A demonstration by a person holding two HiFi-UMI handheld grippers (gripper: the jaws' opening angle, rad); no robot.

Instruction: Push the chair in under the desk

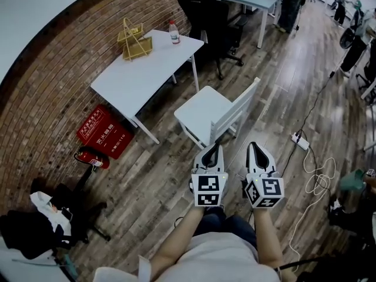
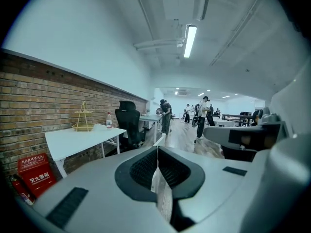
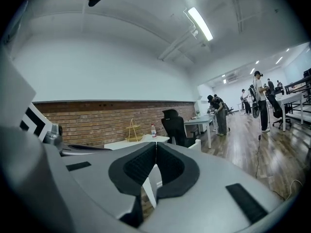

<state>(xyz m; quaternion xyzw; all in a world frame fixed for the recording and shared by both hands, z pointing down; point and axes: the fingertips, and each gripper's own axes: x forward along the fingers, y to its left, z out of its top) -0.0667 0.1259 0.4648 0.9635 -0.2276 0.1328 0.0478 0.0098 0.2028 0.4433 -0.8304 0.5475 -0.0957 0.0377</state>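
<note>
A white wooden chair [image 1: 214,111] stands on the plank floor, pulled out from the white desk [image 1: 144,66] by the brick wall, its slatted back toward me. My left gripper [image 1: 212,148] and right gripper [image 1: 257,148] hover side by side just short of the chair's back, both shut with nothing between the jaws. In the left gripper view the shut left gripper [image 2: 158,149] points past the chair's backrest top [image 2: 160,140] toward the desk [image 2: 82,137]. The right gripper view shows the shut right gripper [image 3: 156,145], with the chair [image 3: 197,145] and desk [image 3: 136,141] beyond.
On the desk sit a yellow wire basket [image 1: 134,40] and a water bottle [image 1: 174,33]. A black office chair [image 1: 211,16] stands beyond the desk. A red fire-extinguisher box [image 1: 103,133] lies on the floor at left. A power strip with cables [image 1: 299,141] lies at right. People stand farther back [image 2: 201,116].
</note>
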